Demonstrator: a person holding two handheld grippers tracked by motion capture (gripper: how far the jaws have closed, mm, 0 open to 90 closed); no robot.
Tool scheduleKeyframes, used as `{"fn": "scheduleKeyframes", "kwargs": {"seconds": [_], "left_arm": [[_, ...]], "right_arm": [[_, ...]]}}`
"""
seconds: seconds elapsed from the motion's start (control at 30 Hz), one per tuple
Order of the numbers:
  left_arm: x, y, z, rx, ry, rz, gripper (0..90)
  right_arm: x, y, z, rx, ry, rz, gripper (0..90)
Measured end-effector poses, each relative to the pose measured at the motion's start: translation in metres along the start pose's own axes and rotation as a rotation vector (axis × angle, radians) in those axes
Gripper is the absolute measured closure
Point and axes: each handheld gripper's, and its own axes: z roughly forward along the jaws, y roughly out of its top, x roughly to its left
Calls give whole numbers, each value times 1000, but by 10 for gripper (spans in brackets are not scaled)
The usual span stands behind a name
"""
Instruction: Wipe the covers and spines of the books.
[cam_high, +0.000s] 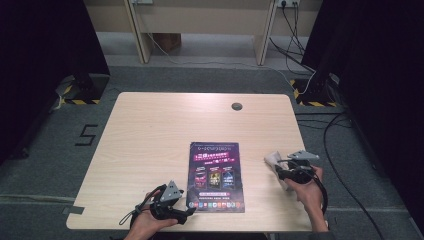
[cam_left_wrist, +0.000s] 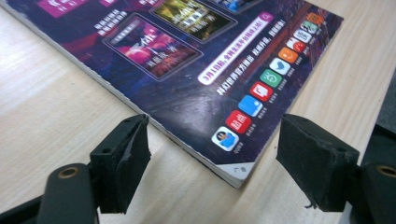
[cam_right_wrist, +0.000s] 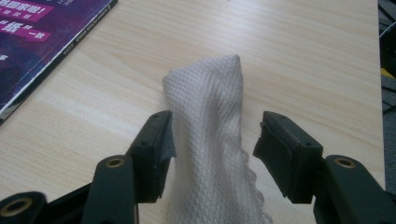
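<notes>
1. The left gripper (cam_high: 186, 214) sits at the near edge of the pale wooden surface (cam_high: 150, 130), its jaws pointing at the near left corner of the thin, dark purple printed booklet (cam_high: 216, 176)
2. In the left gripper view that gripper (cam_left_wrist: 212, 156) has its jaws standing wide apart; the booklet (cam_left_wrist: 187, 70) corner lies flat on the surface (cam_left_wrist: 42, 107) between them, a little ahead of the pads, and neither pad presses on it
3. The row of small coloured app icons along the booklet's lower edge runs away from the right-hand jaw in that view
4. The right gripper (cam_high: 281, 167) is held by the person's right hand (cam_high: 307, 192) to the right of the booklet, well apart from it
5. In the right gripper view the gripper (cam_right_wrist: 212, 137) straddles a white waffle-weave cloth (cam_right_wrist: 210, 140) with a scalloped lace edge, bunched into a narrow upright fold on the surface (cam_right_wrist: 303, 60)
6. The left-hand jaw touches the side of the cloth; a clear gap separates the right-hand jaw from it, so the fold is not pinched
7. The booklet (cam_right_wrist: 42, 42) lies well ahead and to the left of these jaws
</notes>
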Motion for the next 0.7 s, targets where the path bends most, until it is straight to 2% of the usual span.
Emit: {"fn": "scheduleKeyframes", "kwargs": {"seconds": [0.07, 0.17, 0.53, 0.7], "left_arm": [[2, 0, -1, -18, 6, -18, 238], [5, 0, -1, -19, 19, -30, 234], [7, 2, 3, -14, 39, -49, 197], [7, 4, 5, -17, 37, -55, 164]], "right_arm": [[1, -1, 1, 9, 1, -4, 455], [0, -2, 4, 15, 1, -1, 459], [-1, -3, 9, 24, 6, 12, 452], [0, -3, 14, 40, 10, 6, 483]]}}
